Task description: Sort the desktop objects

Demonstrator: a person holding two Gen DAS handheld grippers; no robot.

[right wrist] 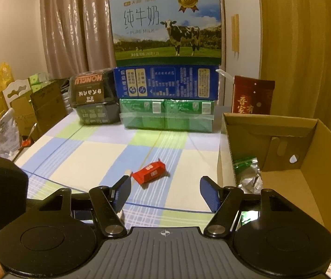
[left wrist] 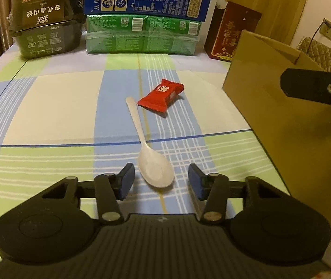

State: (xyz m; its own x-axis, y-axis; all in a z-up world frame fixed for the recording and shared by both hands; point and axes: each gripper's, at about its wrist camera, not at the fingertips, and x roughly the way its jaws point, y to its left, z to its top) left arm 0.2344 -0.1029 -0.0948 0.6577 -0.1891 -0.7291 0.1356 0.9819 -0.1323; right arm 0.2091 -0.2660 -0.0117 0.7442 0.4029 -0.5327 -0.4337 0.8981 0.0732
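A white plastic spoon (left wrist: 151,160) lies on the checked cloth, bowl toward me, handle pointing away. My left gripper (left wrist: 160,179) is open and empty, its pads either side of the spoon's bowl, just above the cloth. A red snack packet (left wrist: 161,94) lies past the spoon's handle; it also shows in the right wrist view (right wrist: 149,172). My right gripper (right wrist: 165,194) is open and empty, held above the table in front of the packet. An open cardboard box (right wrist: 282,162) stands on the right and holds a silver-green bag (right wrist: 247,172).
At the back stand a milk carton stack (right wrist: 167,53), green packs (left wrist: 142,34), a black food box (left wrist: 46,21) and a dark red box (left wrist: 230,32). The cardboard box's wall (left wrist: 282,121) rises close on the left gripper's right. Clutter lies off the table's left edge (right wrist: 14,116).
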